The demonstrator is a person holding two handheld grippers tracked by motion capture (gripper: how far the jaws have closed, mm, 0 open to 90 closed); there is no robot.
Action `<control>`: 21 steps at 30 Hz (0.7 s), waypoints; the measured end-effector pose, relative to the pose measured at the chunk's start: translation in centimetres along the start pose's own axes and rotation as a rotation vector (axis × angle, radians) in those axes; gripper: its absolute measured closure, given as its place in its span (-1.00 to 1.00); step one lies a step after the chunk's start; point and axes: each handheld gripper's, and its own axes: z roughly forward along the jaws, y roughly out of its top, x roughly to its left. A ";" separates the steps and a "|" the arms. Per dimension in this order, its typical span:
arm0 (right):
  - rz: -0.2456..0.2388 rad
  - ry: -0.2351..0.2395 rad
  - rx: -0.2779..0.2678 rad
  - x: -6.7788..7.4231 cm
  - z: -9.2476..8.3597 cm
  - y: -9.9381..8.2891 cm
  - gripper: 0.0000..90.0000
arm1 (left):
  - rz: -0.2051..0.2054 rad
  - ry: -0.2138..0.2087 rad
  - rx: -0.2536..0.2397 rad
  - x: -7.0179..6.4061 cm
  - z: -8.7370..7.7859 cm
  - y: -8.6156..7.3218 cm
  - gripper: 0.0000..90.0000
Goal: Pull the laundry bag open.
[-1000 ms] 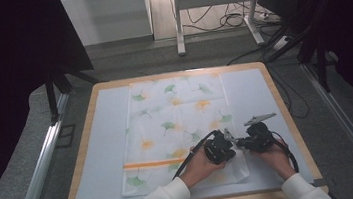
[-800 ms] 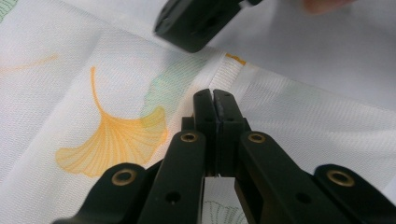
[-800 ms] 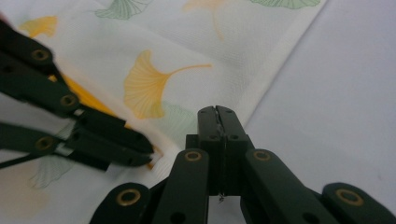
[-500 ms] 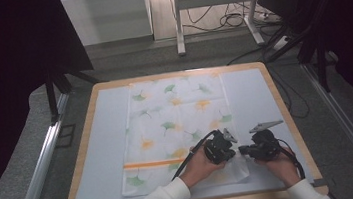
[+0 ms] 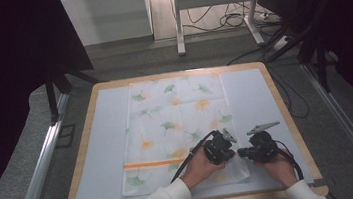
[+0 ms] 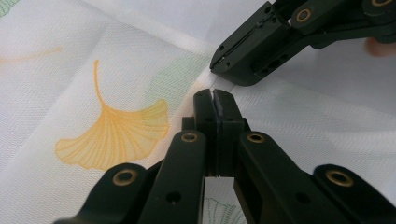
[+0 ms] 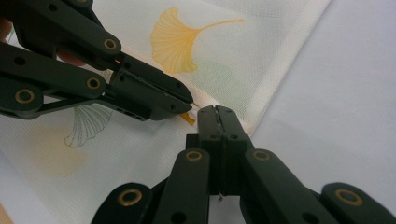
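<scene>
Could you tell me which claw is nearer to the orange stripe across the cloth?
Left. The left claw sits over the cloth, just beyond the right end of the orange stripe. The right claw lies farther right, at the cloth's right edge.

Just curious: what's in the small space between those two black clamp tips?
Only the leaf-print cloth edge, seen in the left gripper view; nothing else.

wood-rimmed table with a pale mat on top, sits on grey carpet. aluminium rails run along both sides. black curtains left and right. behind: white wall panel, white metal stand, loose cables and a power strip on the wood floor. lit from the back.
</scene>
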 end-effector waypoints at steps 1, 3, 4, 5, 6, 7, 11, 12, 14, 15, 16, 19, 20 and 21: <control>-0.002 0.000 0.000 0.0 0.0 0.0 0.99 | 0.000 0.000 0.001 0.0 0.0 0.0 1.00; -0.005 0.000 0.000 0.0 0.0 0.0 0.99 | 0.000 0.000 0.002 0.0 -0.1 0.0 1.00; -0.006 0.000 0.001 0.0 0.0 0.0 0.99 | 0.000 -0.001 0.003 0.0 -0.1 0.0 1.00; -0.006 0.000 0.001 0.0 0.0 0.0 0.99 | 0.000 -0.001 0.003 0.0 -0.1 0.0 1.00; -0.009 -0.004 0.001 0.1 0.0 0.0 0.99 | -0.002 -0.001 0.005 0.1 -0.1 0.0 1.00; -0.009 -0.004 0.001 0.1 0.0 0.0 0.99 | -0.002 -0.001 0.005 0.1 -0.1 0.0 1.00; -0.014 -0.006 0.003 0.1 0.0 0.0 0.99 | -0.017 -0.015 0.008 0.3 -0.2 -0.1 1.00; -0.014 -0.005 0.003 0.1 0.0 0.0 0.99 | -0.017 -0.015 0.008 0.3 -0.2 -0.1 1.00; -0.015 -0.005 0.003 0.1 0.0 0.0 0.99 | -0.016 -0.015 0.010 0.3 -0.2 -0.1 1.00; -0.016 -0.005 0.003 0.1 0.0 0.0 0.99 | -0.014 -0.011 0.010 0.3 -0.2 -0.1 1.00; -0.017 -0.004 0.004 0.1 0.0 0.0 0.99 | -0.015 -0.014 0.010 0.3 -0.2 -0.1 1.00; -0.017 -0.004 0.005 0.1 0.0 0.0 0.99 | -0.016 -0.015 0.013 0.4 -0.3 -0.1 1.00; -0.018 -0.004 0.004 0.1 0.0 0.0 0.99 | -0.024 -0.019 0.015 0.4 -0.3 -0.2 1.00; -0.019 -0.005 0.005 0.1 0.0 0.0 0.99 | -0.025 -0.019 0.014 0.4 -0.4 -0.2 1.00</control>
